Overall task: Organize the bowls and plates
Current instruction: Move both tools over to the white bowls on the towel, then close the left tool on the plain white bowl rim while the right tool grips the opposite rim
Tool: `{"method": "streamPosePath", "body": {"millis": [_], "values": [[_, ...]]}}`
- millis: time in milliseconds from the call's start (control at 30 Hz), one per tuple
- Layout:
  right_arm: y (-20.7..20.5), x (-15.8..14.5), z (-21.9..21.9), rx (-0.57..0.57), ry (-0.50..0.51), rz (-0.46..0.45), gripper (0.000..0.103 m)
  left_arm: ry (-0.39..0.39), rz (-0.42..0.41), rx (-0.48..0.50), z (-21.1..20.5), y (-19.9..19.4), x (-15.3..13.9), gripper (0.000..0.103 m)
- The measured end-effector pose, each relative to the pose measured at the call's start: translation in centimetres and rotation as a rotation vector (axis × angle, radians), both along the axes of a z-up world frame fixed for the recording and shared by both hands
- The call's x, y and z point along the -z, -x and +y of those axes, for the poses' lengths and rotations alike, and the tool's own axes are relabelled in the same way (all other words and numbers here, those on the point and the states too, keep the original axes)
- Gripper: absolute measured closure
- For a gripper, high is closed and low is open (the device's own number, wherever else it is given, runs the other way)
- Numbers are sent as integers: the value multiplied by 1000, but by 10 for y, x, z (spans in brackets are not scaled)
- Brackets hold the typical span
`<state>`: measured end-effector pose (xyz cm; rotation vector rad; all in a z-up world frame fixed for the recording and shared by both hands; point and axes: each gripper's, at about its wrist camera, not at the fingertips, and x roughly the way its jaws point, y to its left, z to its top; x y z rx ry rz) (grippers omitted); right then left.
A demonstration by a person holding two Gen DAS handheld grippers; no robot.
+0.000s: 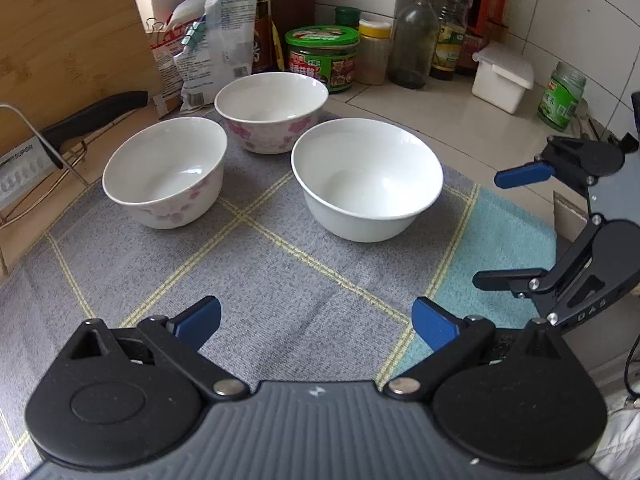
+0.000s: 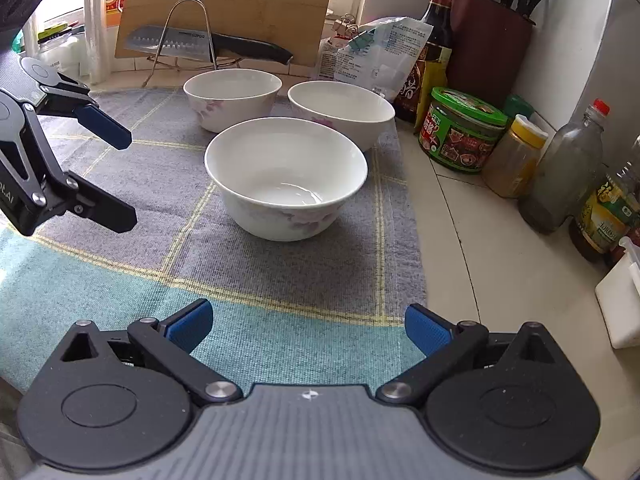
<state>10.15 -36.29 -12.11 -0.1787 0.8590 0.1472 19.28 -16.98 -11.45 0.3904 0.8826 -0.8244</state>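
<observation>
Three white bowls stand apart on a grey checked mat [image 1: 280,288]. In the left wrist view a flowered bowl [image 1: 164,172] is at the left, another flowered bowl [image 1: 272,110] behind, and a larger bowl [image 1: 366,178] at the right. In the right wrist view the nearest bowl [image 2: 286,176] is in the middle, with one bowl [image 2: 232,96] behind left and one [image 2: 340,112] behind right. My left gripper [image 1: 316,322] is open and empty, short of the bowls; it also shows in the right wrist view [image 2: 128,176]. My right gripper [image 2: 308,326] is open and empty; it shows at the right in the left wrist view [image 1: 490,228].
Jars and bottles line the tiled back wall, among them a green-lidded jar [image 1: 322,58] and a clear bottle [image 1: 414,40]. A white lidded box [image 1: 502,78] stands at the right. A knife [image 2: 208,44] rests on a wire rack before a wooden board [image 2: 224,4]. Clipped bags [image 1: 208,48] lean behind the bowls.
</observation>
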Motion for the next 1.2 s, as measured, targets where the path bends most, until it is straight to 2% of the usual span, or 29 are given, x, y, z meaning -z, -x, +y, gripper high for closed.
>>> {"method": "streamPosePath", "body": {"millis": [233,333,433,533,900,1200], "values": [[-13,7,-4,-41,-19,29,0,-59,-27,137,-10,-5,18,2],[-20,7,-3,-33,3,16,0,-51,-36,170,-15,-7,20,2],[-28,7,-9,-22,-39,15,0,-48,-50,194,-23,-14,22,2],[-37,9,-8,-39,-11,16,0,-50,-67,230,-32,-21,22,2],[-62,5,-4,-207,1,4,0,-68,-97,390,-51,-37,23,8],[-78,0,-7,-357,33,22,12,-77,-113,488,-57,-44,19,17]]}}
